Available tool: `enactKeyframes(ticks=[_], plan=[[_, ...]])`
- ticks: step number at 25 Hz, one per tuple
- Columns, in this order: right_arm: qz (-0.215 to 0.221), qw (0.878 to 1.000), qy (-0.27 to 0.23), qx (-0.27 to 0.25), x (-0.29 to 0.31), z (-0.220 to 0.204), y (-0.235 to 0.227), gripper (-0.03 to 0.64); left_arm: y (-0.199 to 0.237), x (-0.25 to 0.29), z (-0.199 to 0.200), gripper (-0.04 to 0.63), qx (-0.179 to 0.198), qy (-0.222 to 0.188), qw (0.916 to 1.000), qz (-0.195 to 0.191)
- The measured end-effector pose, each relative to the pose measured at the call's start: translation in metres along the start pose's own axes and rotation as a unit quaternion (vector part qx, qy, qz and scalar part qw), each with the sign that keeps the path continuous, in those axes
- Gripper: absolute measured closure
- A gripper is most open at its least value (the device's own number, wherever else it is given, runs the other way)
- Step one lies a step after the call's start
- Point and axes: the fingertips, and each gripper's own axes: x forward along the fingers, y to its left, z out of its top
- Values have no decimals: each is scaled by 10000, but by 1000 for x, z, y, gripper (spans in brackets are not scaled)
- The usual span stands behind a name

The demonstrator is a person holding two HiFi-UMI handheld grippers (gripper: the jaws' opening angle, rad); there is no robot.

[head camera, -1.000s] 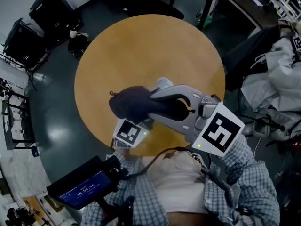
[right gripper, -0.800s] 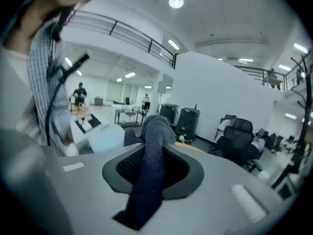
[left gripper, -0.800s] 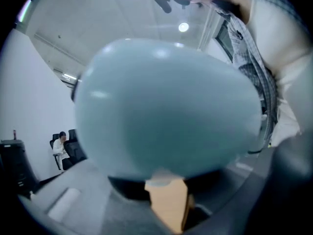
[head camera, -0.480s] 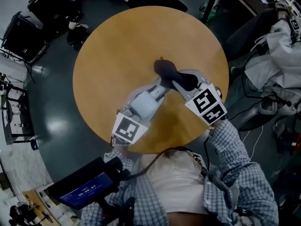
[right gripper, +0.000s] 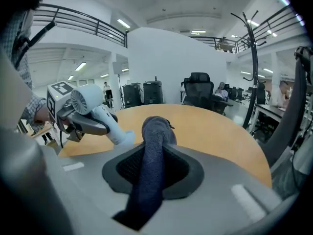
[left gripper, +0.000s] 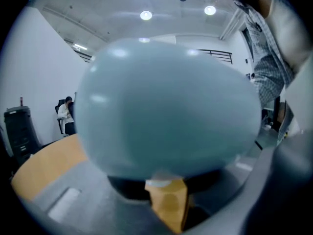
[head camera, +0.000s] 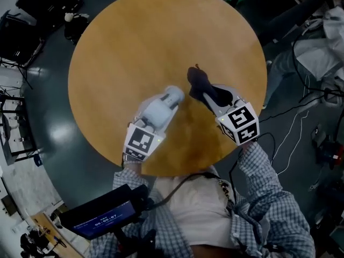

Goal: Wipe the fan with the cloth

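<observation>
A pale blue hand-held fan (head camera: 171, 97) is clamped in my left gripper (head camera: 161, 107), low over the round wooden table (head camera: 134, 36). In the left gripper view the fan (left gripper: 166, 111) fills the picture and hides the jaws. From the right gripper view, the fan's round head (right gripper: 84, 100) sits by the marker cube and its handle (right gripper: 116, 131) points out over the table. My right gripper (head camera: 207, 93) is shut on a dark blue cloth (head camera: 198, 79). The cloth (right gripper: 152, 146) runs between the jaws and bulges past their tips, a short gap to the right of the fan.
Black cases (head camera: 21, 15) stand on the dark floor at upper left. Pale fabric and cables (head camera: 317, 47) lie at right. A device with a blue screen (head camera: 102, 214) hangs at the person's waist. An office chair (right gripper: 198, 89) and a coat rack (right gripper: 254, 58) stand beyond the table.
Both grippers have come down toward the table. The cloth, earlier bunched over the fan, has swung off to the right and now sits apart from it.
</observation>
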Motion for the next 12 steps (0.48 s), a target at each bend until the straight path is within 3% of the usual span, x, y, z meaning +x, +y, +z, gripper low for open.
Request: enactKeyframes(ticks=[5, 12], plan=[[145, 9990, 105, 404, 30, -32, 2, 531, 5, 18, -34, 453, -72, 437, 9990, -67], [206, 9980, 323, 498, 50, -67, 3, 531, 7, 29, -64, 453, -279, 1006, 9945, -36]])
